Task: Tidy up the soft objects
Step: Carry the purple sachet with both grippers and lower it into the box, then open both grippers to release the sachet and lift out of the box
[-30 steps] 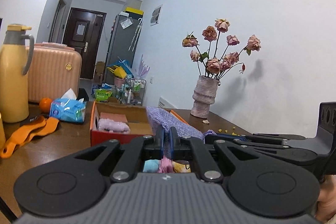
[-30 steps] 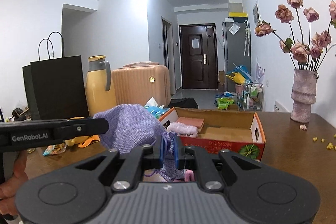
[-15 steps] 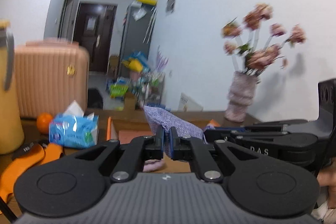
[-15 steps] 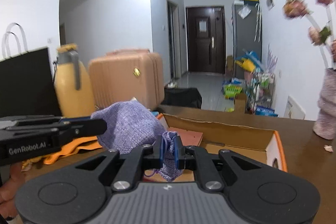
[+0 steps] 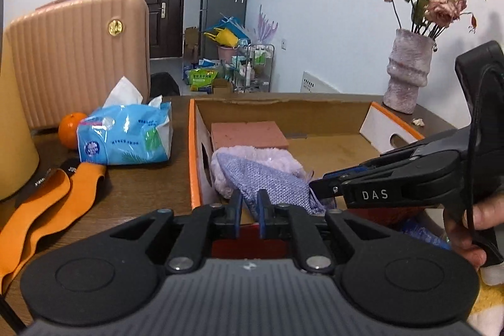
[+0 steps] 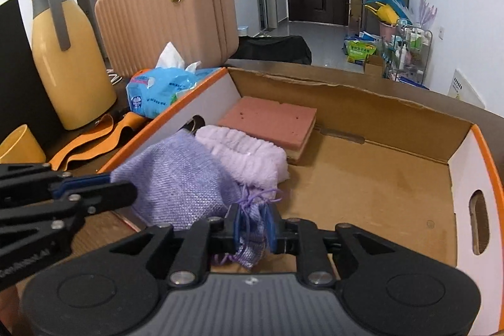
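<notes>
- Progress looks well past the start: the cardboard box (image 6: pixel 362 172) already holds a pink sponge block (image 6: pixel 271 118) toward its far wall at about 11 o'clock, with a fluffy lilac cloth (image 6: pixel 249 156) lying against the sponge's near edge.
- Purple woven pouch (image 6: pixel 179 181), the piece being handled, now rests inside the box at its left wall, partly on top of the fluffy cloth, at roughly 10 o'clock from the right gripper.
- Right gripper (image 6: pixel 254 230) has the pouch's gathered drawstring neck between its blue pads; the jaws are opening, and the fabric is no longer pinched tight, so I judge this a release.
- Left gripper (image 5: pixel 250 211) sits over the near rim of the box with its jaws opening too; the pouch's corner lies just beyond the fingertips at 12 o'clock and I cannot tell whether a thread of cloth is between them.
- From the left wrist view, the right gripper comes in from 3 o'clock, carried by a hand (image 5: pixel 466 229).
- Left to do, as I judge it: both grippers back away from the pouch, then fetch whatever soft things are still outside. Something blue and something yellow-and-white show at 4 o'clock near that hand, too cut off to name.
- Orange strap (image 5: pixel 47 203), tissue pack (image 5: pixel 126 134) and orange (image 5: pixel 71 128) lie on the table (image 5: pixel 138 181) outside the box at 9 to 10 o'clock; whether they belong to the sorting I cannot say.
</notes>
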A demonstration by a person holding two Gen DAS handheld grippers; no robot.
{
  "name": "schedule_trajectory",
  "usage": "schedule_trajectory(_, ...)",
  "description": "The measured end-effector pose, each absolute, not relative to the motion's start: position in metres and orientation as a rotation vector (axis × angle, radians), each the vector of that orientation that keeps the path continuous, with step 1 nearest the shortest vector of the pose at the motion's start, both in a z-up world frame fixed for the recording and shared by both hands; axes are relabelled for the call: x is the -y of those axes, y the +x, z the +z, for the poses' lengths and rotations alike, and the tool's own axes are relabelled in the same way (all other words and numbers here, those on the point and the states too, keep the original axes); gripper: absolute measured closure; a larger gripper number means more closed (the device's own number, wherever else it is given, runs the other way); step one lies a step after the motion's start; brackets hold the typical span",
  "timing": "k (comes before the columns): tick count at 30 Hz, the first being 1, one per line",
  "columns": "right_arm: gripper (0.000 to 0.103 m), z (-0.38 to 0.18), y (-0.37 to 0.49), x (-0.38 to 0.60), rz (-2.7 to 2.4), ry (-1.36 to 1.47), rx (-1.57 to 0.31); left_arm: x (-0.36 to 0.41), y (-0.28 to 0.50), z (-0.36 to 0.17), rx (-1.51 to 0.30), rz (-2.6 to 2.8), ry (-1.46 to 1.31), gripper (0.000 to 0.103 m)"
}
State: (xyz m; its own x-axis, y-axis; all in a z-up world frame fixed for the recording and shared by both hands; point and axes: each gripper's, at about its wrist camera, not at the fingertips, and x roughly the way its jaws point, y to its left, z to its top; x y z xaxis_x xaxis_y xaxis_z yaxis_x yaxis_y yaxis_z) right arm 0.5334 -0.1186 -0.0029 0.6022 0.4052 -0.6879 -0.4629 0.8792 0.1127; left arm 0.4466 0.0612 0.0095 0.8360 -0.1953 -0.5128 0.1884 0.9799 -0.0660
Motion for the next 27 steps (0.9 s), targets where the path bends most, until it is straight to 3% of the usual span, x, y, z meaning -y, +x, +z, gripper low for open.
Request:
schedule_trajectory(5, 0.078, 0.026, 0.516, 0.133, 0.484, -0.067, -0.722, -0.059, 0.431, 0.034, -0.493, -0.171, 0.009, 0.077)
schedule_trajectory(12, 0.066, 0.087, 0.468, 0.171, 0.437, -0.053, -0.593, -0.059, 0.386, 0.089, -0.384, -0.144, 0.025, 0.072)
schedule_trajectory(14, 0.062, 0.106, 0.446, 0.188, 0.415, -0.053, -0.547, -0.06, 0.37, 0.103, -0.35, -0.136, 0.027, 0.065)
schedule_trajectory(17, 0.049, 0.123, 0.409, 0.217, 0.37, -0.069, -0.48, -0.064, 0.34, 0.12, -0.311, -0.107, 0.039, 0.059)
schedule_trajectory(22, 0.035, 0.137, 0.347, 0.265, 0.279, -0.044, -0.366, -0.063, 0.291, 0.134, -0.226, -0.073, 0.054, 0.031)
schedule_trajectory(23, 0.034, 0.139, 0.335, 0.271, 0.268, -0.031, -0.338, -0.059, 0.284, 0.135, -0.214, -0.072, 0.059, 0.028)
schedule_trajectory(25, 0.019, 0.142, 0.315, 0.278, 0.255, -0.015, -0.285, -0.053, 0.271, 0.135, -0.194, -0.073, 0.069, 0.027)
schedule_trajectory(27, 0.014, 0.145, 0.294, 0.281, 0.25, -0.009, -0.23, -0.047, 0.259, 0.135, -0.177, -0.063, 0.063, 0.023)
